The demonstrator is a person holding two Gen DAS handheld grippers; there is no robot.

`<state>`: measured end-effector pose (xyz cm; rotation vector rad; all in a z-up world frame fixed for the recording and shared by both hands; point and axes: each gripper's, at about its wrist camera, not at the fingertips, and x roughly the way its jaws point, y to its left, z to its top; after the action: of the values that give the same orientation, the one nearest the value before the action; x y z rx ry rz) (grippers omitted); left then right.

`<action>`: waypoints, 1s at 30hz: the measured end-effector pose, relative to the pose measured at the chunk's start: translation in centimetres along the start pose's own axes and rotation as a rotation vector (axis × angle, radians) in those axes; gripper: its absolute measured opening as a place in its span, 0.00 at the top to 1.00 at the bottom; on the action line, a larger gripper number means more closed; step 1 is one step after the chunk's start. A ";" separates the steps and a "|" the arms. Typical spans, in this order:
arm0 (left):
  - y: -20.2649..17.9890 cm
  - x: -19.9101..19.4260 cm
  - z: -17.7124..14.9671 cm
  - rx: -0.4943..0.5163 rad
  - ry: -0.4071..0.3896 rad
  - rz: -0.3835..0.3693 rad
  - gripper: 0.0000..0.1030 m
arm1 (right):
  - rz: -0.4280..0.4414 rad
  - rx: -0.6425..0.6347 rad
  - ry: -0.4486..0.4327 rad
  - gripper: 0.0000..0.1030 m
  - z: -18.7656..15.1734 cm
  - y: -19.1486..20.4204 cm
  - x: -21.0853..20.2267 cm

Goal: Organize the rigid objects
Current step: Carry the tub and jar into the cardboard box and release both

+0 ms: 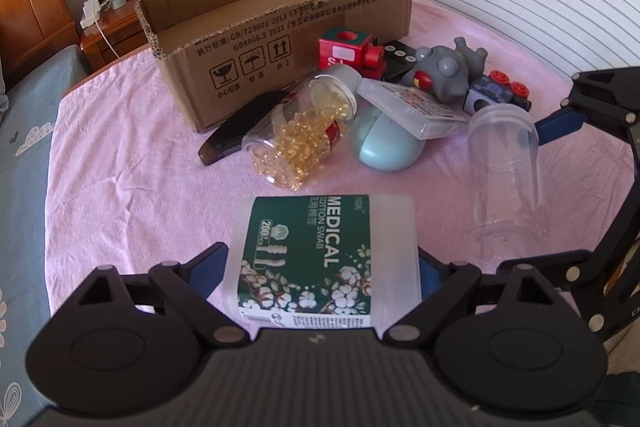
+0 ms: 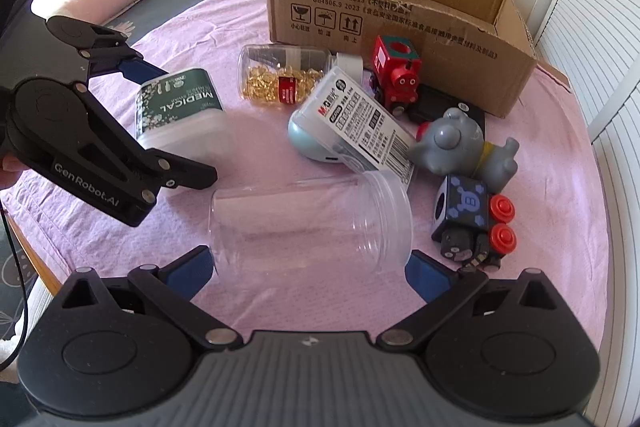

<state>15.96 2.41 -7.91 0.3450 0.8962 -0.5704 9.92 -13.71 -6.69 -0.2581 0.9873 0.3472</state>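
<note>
The left gripper (image 1: pixel 322 267) pinches the cotton swab box (image 1: pixel 320 259); the right gripper (image 2: pixel 310 269) spreads wide, clasping the clear jar (image 2: pixel 312 223)

Black case (image 1: pixel 236 131) — far end behind the capsule bottle (image 1: pixel 300 131) — small box print (image 2: pixel 372 131) unreadable

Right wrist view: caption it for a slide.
Right gripper closed on a clear plastic jar lying on the pink bedsheet, open brown cardboard box behind.
</note>
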 end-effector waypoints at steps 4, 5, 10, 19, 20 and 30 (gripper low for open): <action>0.1 0.0 0.2 -0.013 0.005 -0.013 0.18 | -0.010 0.004 -0.017 0.00 0.9 0.0 0.3; 0.2 0.0 0.2 -0.021 0.010 -0.006 0.18 | -0.009 0.007 -0.024 0.00 1.1 0.1 0.3; 0.4 -0.5 -0.1 -0.047 0.024 0.010 0.19 | -0.005 0.002 -0.022 0.08 1.3 0.1 0.1; 0.6 -0.8 0.5 -0.088 0.036 0.010 0.20 | -0.028 -0.023 -0.011 0.09 1.4 0.4 0.0; 0.7 -1.0 0.6 -0.090 0.037 0.010 0.20 | -0.027 -0.031 -0.014 0.09 1.4 0.4 -0.2; 1.5 -4.2 6.2 -0.058 -0.049 0.044 0.20 | -0.016 -0.043 -0.109 0.09 4.8 -1.8 -4.1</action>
<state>18.68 1.86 -0.79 0.2964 0.8538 -0.5093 12.21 -14.31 -0.57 -0.2836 0.8711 0.3645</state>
